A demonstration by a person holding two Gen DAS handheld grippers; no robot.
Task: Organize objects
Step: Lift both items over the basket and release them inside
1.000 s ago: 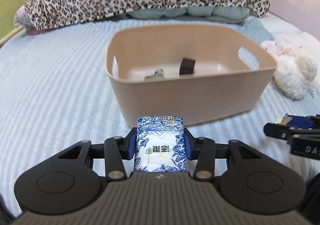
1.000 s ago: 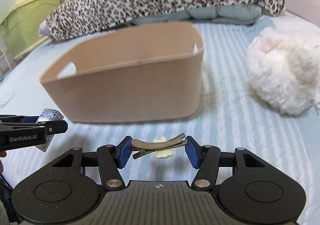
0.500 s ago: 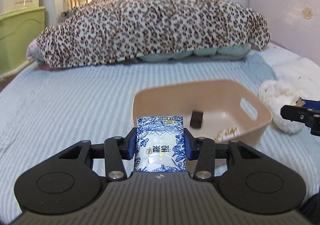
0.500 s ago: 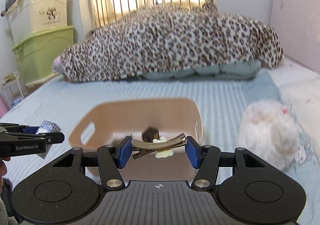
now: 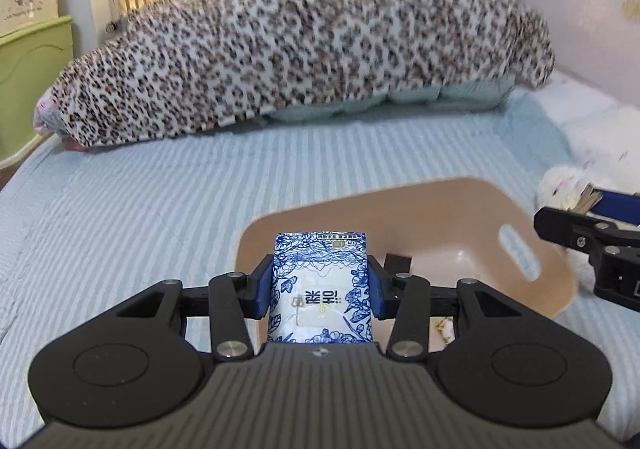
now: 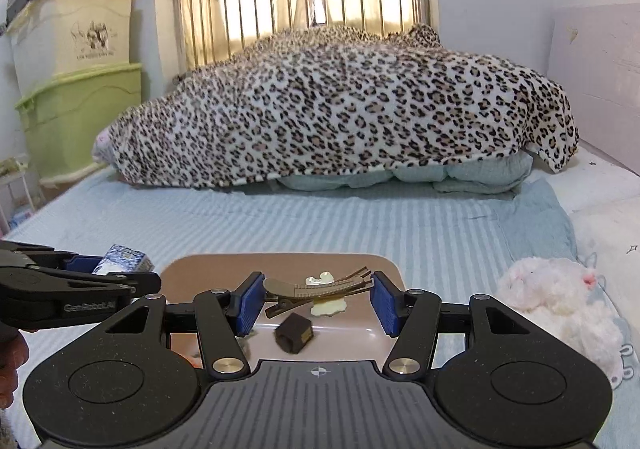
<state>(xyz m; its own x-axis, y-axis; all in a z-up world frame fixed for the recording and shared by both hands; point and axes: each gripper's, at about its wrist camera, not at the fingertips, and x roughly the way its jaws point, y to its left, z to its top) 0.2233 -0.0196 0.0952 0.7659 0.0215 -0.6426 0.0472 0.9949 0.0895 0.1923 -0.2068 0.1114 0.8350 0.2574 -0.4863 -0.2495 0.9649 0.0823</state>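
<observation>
My left gripper [image 5: 320, 289] is shut on a blue-and-white floral packet [image 5: 322, 285], held above the near left rim of the beige plastic bin [image 5: 440, 209]. My right gripper [image 6: 316, 299] is shut on a bronze hair clip with a pale flower [image 6: 316, 287], held over the same bin [image 6: 192, 269]. A small dark brown block [image 6: 295, 332] lies on the bin floor; it also shows in the left wrist view [image 5: 398, 261]. The left gripper with its packet [image 6: 122, 259] shows at the left of the right wrist view; the right gripper's finger [image 5: 580, 233] shows at the right of the left wrist view.
The bin sits on a light blue striped bedspread [image 6: 280, 217]. A leopard-print blanket [image 6: 340, 105] covers pillows at the back. A white plush toy [image 6: 560, 293] lies right of the bin. Green and cream storage boxes [image 6: 76, 89] stand at the left.
Both grippers have risen and moved forward over the bin, so I look down into it from above. Each still holds its object.
</observation>
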